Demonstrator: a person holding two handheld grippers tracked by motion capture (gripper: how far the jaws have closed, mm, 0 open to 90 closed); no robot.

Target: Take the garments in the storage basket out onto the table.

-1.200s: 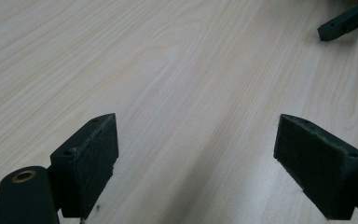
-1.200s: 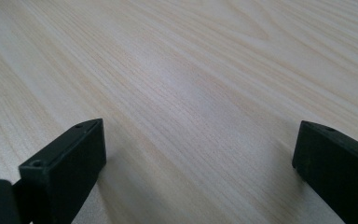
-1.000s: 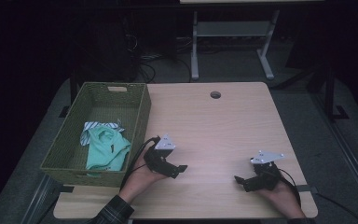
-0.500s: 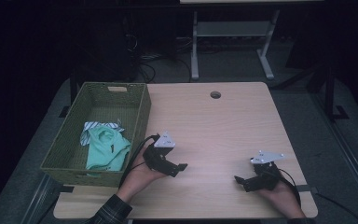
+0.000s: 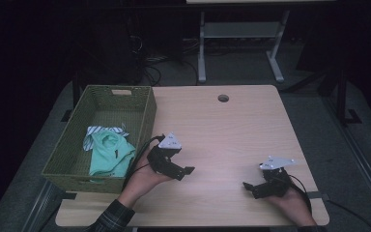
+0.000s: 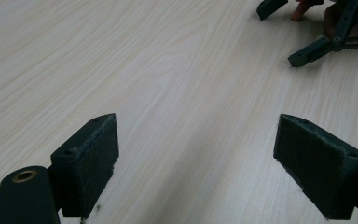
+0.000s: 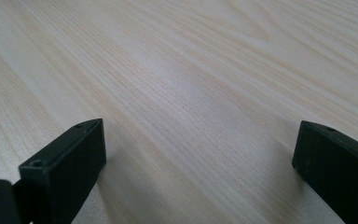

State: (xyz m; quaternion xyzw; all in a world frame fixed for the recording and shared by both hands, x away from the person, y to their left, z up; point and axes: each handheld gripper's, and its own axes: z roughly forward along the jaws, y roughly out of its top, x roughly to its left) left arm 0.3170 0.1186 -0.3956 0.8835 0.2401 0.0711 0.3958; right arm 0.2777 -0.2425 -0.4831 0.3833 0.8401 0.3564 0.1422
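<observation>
Dark room beyond, with cables on the floor and a pale wooden desk [image 5: 232,130] in the middle. Green woven basket [image 5: 145,116] along the desk's left edge, holding a mint-green garment [image 5: 107,154] and a striped cloth [image 5: 99,130].

Left hand [image 5: 142,181] palm-up near the front edge, just beside the basket's front right corner, cradling the left gripper [image 6: 196,154] with its tips aimed right and toward the front. Jaws spread wide, gripping nothing, bare wood between them. Plaid sleeve [image 5: 108,220] at the front edge.

Right hand [image 5: 292,205] near the front right corner, wrapped under the right gripper [image 7: 198,158], tips aimed left toward the other gripper. Jaws likewise spread wide over bare wood, gripping nothing. Well apart from each other, both low over the desk.
</observation>
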